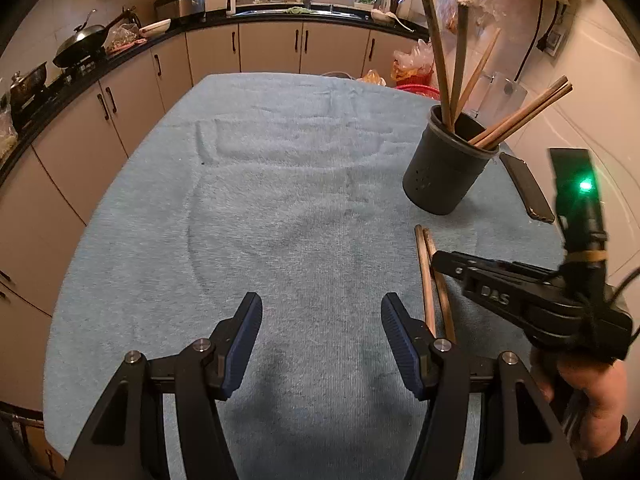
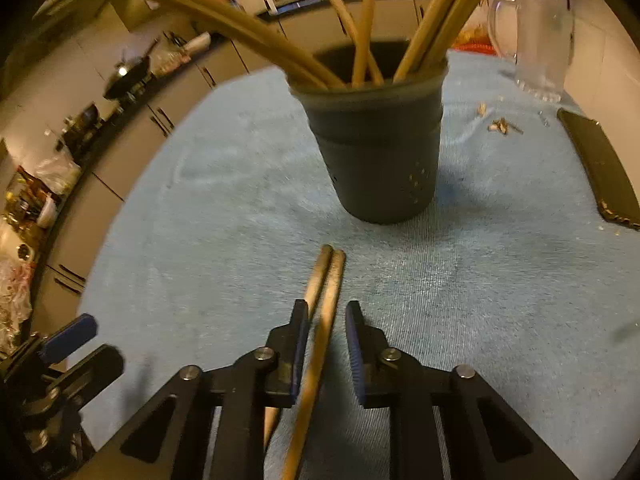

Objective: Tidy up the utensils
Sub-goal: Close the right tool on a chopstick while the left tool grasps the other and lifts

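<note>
A dark round utensil holder (image 1: 446,164) (image 2: 376,148) stands on the blue towel and holds several wooden chopsticks (image 1: 520,114) (image 2: 436,20). Two more chopsticks (image 1: 430,280) (image 2: 324,308) lie side by side on the towel in front of it. My right gripper (image 2: 327,312) straddles these two; its jaws stand narrowly apart with a gap on the right side, not clamped. It also shows in the left wrist view (image 1: 440,260). My left gripper (image 1: 322,308) is wide open and empty over bare towel, to the left of the lying chopsticks.
The blue towel (image 1: 260,208) (image 2: 200,208) covers the table. A dark phone (image 1: 528,188) (image 2: 600,172) lies right of the holder. A clear glass jug (image 2: 536,32) stands behind it, with small crumbs (image 2: 500,124) nearby. Kitchen counters and cabinets (image 1: 120,92) run along the left and back.
</note>
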The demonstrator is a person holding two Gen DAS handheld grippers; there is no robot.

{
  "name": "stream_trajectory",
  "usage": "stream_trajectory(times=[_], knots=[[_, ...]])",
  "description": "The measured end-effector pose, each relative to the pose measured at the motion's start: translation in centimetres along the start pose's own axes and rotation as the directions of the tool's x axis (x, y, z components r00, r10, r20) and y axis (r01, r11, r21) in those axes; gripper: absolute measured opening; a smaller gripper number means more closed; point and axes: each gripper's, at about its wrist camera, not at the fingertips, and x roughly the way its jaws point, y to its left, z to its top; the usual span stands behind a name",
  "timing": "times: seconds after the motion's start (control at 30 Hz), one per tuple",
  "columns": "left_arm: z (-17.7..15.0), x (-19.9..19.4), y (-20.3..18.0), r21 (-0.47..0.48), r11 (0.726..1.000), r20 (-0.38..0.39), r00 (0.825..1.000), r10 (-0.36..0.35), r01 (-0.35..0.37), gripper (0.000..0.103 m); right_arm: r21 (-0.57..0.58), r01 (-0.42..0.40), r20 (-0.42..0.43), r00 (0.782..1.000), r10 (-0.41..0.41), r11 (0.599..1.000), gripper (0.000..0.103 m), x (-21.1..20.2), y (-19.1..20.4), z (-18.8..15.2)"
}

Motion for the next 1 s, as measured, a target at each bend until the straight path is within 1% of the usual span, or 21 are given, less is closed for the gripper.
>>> stream_trajectory(times=[0.03,0.1,0.17,0.2,0.3,0.4,0.43,0.5,0.53,0.63,0.7,0.77,0.8,0.83,0.87,0.9,0.93,1.0], knots=[[0.1,0.2,-0.1,0.003,1.000,-0.005,1.000,-0.002,0.002,0.063,-0.002,0.020,-0.016,1.000,-0.020,1.000,0.019,0.6,0.0,0.2],[0.2,0.6,-0.4,0.011,1.000,-0.014,1.000,-0.005,0.005,0.063,-0.010,0.025,-0.020,0.999,-0.025,1.000,0.019,0.9,0.2,0.4],[0.4,0.9,-0.7,0.015,1.000,-0.024,1.000,-0.015,0.016,0.063,-0.034,0.049,-0.029,0.998,-0.050,0.998,0.016,1.1,0.5,0.7],[0.6,1.0,-0.8,0.013,0.999,-0.031,0.999,-0.030,0.030,0.063,-0.040,0.057,-0.032,0.998,-0.058,0.998,0.013,1.2,0.6,0.7],[1.2,1.8,-1.5,0.012,0.996,-0.064,0.994,-0.084,0.085,0.063,-0.036,0.052,-0.041,0.998,-0.054,0.998,0.011,1.1,0.1,0.8],[1.7,2.8,-2.4,0.018,0.993,-0.091,0.989,-0.118,0.120,0.063,-0.004,0.063,-0.033,0.997,-0.064,0.998,0.009,0.2,-1.8,0.0],[2.0,3.6,-3.0,0.030,0.991,-0.111,0.986,-0.124,0.128,0.063,0.003,0.067,-0.027,0.997,-0.067,0.998,0.009,-0.1,-2.2,-0.3],[2.3,4.6,-3.8,0.043,0.990,-0.132,0.983,-0.125,0.132,0.063,0.022,0.070,-0.024,0.997,-0.070,0.997,0.009,-0.8,-3.4,-1.1],[2.6,5.3,-4.4,0.054,0.988,-0.140,0.981,-0.137,0.146,0.063,0.034,0.077,-0.020,0.997,-0.076,0.996,0.009,-1.2,-4.0,-1.5],[3.6,7.2,-5.9,0.081,0.984,-0.170,0.975,-0.146,0.162,0.063,0.065,0.111,-0.011,0.994,-0.110,0.992,0.009,-2.3,-5.3,-2.4],[4.1,8.2,-6.6,0.092,0.985,-0.187,0.974,-0.128,0.147,0.062,0.093,0.095,-0.010,0.995,-0.095,0.991,0.009,-2.8,-6.2,-2.7],[4.5,9.2,-7.9,0.140,0.980,-0.197,0.974,-0.112,0.141,0.061,0.105,0.075,-0.009,0.997,-0.074,0.992,0.009,-3.0,-6.7,-2.9],[4.6,9.8,-8.5,0.163,0.979,-0.209,0.974,-0.086,0.122,0.052,0.105,0.072,-0.007,0.997,-0.072,0.992,0.009,-3.0,-6.7,-2.9],[4.6,10.5,-9.1,0.172,0.980,-0.232,0.971,-0.061,0.103,0.039,0.109,0.070,-0.006,0.998,-0.070,0.992,0.009,-2.9,-6.4,-3.0],[4.6,10.6,-9.2,0.178,0.979,-0.238,0.969,-0.059,0.104,0.038,0.110,0.070,-0.007,0.998,-0.070,0.992,0.009,-2.9,-6.4,-2.9],[4.6,10.6,-9.6,0.201,0.976,-0.217,0.975,-0.045,0.089,0.036,0.110,0.069,-0.006,0.998,-0.069,0.992,0.009,-3.0,-6.5,-2.9],[4.4,10.7,-10.1,0.232,0.970,-0.204,0.979,-0.024,0.072,0.031,0.110,0.069,-0.006,0.998,-0.068,0.992,0.010,-3.0,-6.5,-2.9],[4.2,10.6,-10.5,0.246,0.968,-0.184,0.983,0.004,0.042,0.023,0.106,0.066,-0.009,0.998,-0.065,0.992,0.011,-2.7,-6.2,-2.6]])
